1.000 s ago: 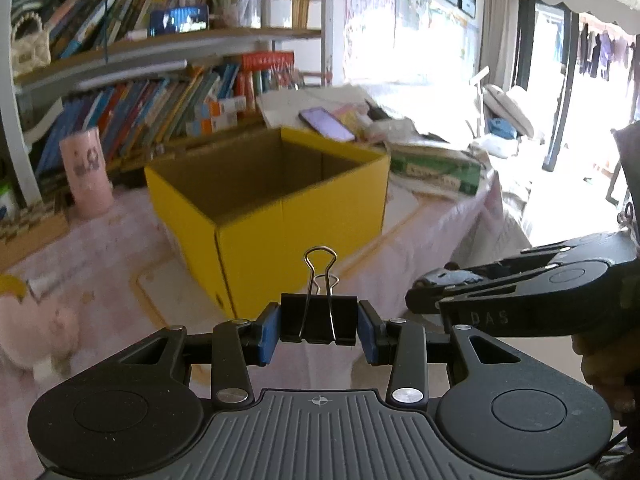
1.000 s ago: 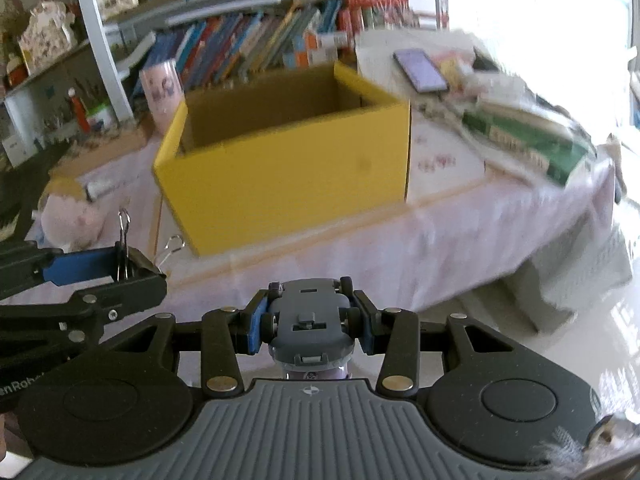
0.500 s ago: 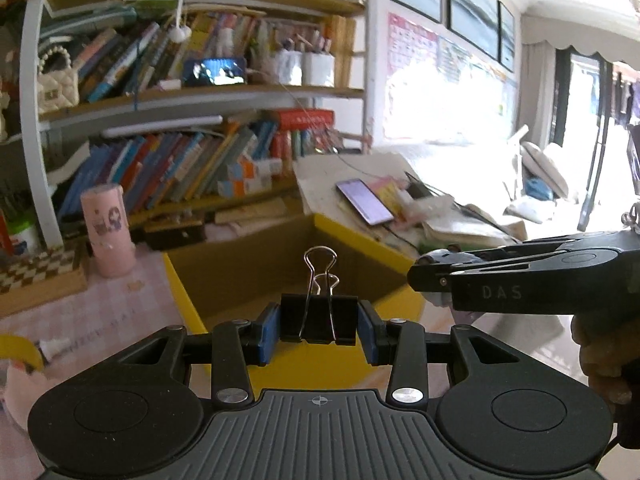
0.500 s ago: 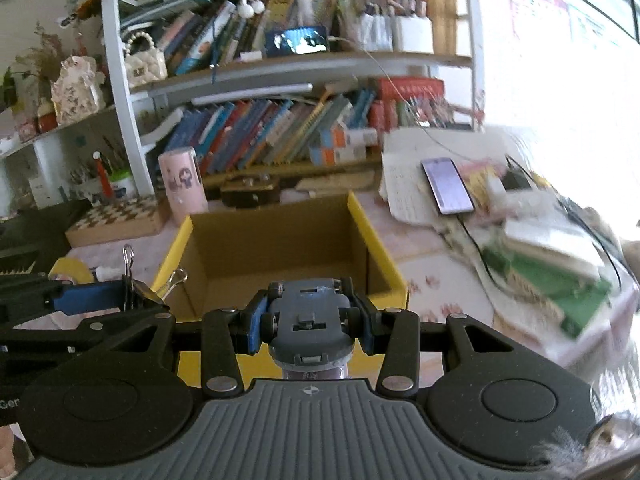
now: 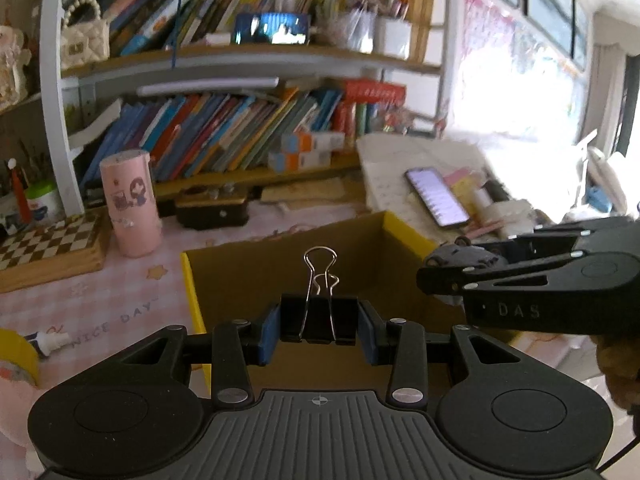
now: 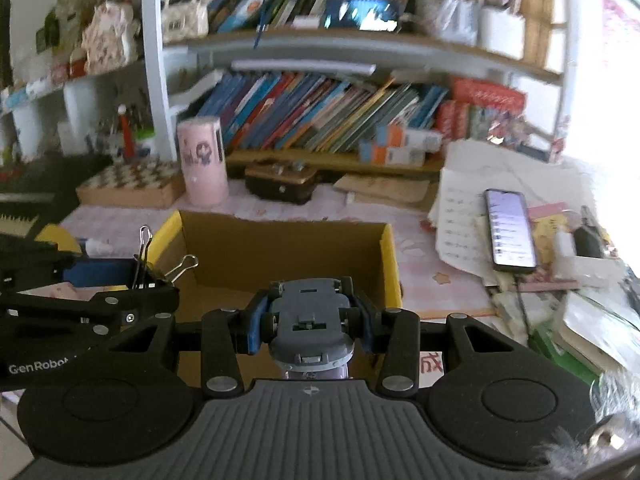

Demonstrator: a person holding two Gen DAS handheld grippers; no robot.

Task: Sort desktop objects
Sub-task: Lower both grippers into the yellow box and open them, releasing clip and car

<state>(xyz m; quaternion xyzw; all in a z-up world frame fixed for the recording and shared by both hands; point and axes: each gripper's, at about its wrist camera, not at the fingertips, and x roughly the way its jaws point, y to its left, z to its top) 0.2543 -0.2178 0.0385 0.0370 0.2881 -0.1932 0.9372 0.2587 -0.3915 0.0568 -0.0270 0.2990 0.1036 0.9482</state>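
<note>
We have brought both loads from off the worktop's front edge to over the yellow box (image 5: 192,304): a second ago its outer yellow wall faced us from beyond the edge, and now we look down into its brown inside. That puts both things about where they can be let go, so we judge the carry nearly done and the drop next.

The left hand-held gripper (image 5: 319,330) is clamped on a black binder clip (image 5: 319,318), blue pads pressing its two sides, its wire handles standing upright over the box's near wall. The right hand-held gripper (image 6: 308,322) is clamped on a small grey toy car (image 6: 309,320), belly up with its wheels against the pads; something pale violet shows under it, perhaps the car's roof, though the view is too cramped to say. The box looks empty where we can see its floor.
</note>
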